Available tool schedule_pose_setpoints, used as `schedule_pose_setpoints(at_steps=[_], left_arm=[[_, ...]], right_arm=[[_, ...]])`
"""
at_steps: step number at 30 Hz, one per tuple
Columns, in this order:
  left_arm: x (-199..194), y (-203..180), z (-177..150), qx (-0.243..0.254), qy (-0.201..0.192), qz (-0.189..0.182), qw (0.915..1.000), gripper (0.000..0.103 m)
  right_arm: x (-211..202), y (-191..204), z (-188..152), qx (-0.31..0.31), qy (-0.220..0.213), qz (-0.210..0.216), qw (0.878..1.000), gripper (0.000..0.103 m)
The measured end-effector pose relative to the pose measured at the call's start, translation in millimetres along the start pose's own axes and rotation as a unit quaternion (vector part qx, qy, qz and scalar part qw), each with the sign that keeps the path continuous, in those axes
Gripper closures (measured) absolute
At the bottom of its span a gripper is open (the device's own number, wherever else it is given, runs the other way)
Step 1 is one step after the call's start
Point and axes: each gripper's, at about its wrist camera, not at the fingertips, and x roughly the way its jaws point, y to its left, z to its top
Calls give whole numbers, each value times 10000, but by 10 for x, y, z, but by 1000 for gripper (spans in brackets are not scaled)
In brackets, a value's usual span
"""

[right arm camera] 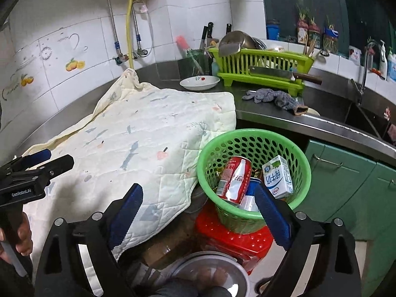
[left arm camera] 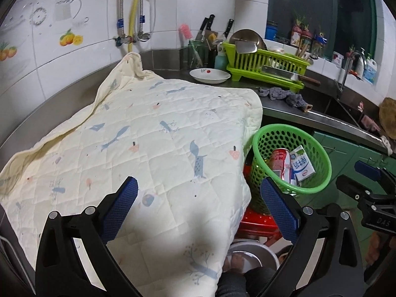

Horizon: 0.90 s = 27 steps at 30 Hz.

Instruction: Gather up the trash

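In the left wrist view, the left gripper (left arm camera: 199, 199) is hovering low in the frame with its blue-padded fingers (left arm camera: 121, 204) standing wide apart and holding nothing, above a cream quilted cloth (left arm camera: 138, 148) that is covering most of the steel counter (left arm camera: 292, 109) across the centre and left of the picture. At the right of centre, a green perforated basket (left arm camera: 319, 153) is sitting on a red plastic stool (left arm camera: 257, 225), just beside the hanging edge of the cloth. Inside the basket a crushed red soda can (left arm camera: 279, 160) is leaning against a white and blue milk carton (left arm camera: 302, 164), the two touching. In the right wrist view, the right gripper (right arm camera: 199, 212) is also gaping open and empty, its right finger (right arm camera: 272, 212) overlapping the near rim of the basket (right arm camera: 250, 136) in the lower middle of the frame; the can (right arm camera: 235, 178) and carton (right arm camera: 277, 175) are lying there together with a blue can (right arm camera: 252, 185) and some clear plastic beneath them, partly hidden. The left gripper (right arm camera: 37, 163) is showing at the left edge of this view, over the cloth (right arm camera: 138, 133). Farther back, in the upper middle, a white dish (right arm camera: 199, 83) is sitting next to a lime dish rack (right arm camera: 262, 61) with a cleaver laid across it, and a grey rag (right arm camera: 272, 97) is lying crumpled on the counter near the sink (right arm camera: 363, 118) at the right.
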Motion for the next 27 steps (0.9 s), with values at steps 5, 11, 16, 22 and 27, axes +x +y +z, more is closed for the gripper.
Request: schedule_pose_setpoints(at_steps=[5, 11, 16, 22, 27], left_arm=[[-50, 50, -69, -72, -29, -31, 10000, 5], [-131, 114, -107, -132, -151, -36, 9998, 5], [-203, 162, -119, -129, -232, -19, 9996, 5], [-248, 173, -137, -112, -263, -21, 9996, 5], [-252, 170, -145, -112, -264, -13, 9996, 5]], right_arm=[[-36, 76, -16, -44, -27, 56, 10000, 14], [-46, 141, -4, -120, -40, 82, 9999, 13], [-49, 183, 16, -156, -62, 112, 9998, 13], [-49, 223, 10, -218, -62, 137, 9996, 12], [-48, 224, 10, -213, -55, 138, 9997, 12]])
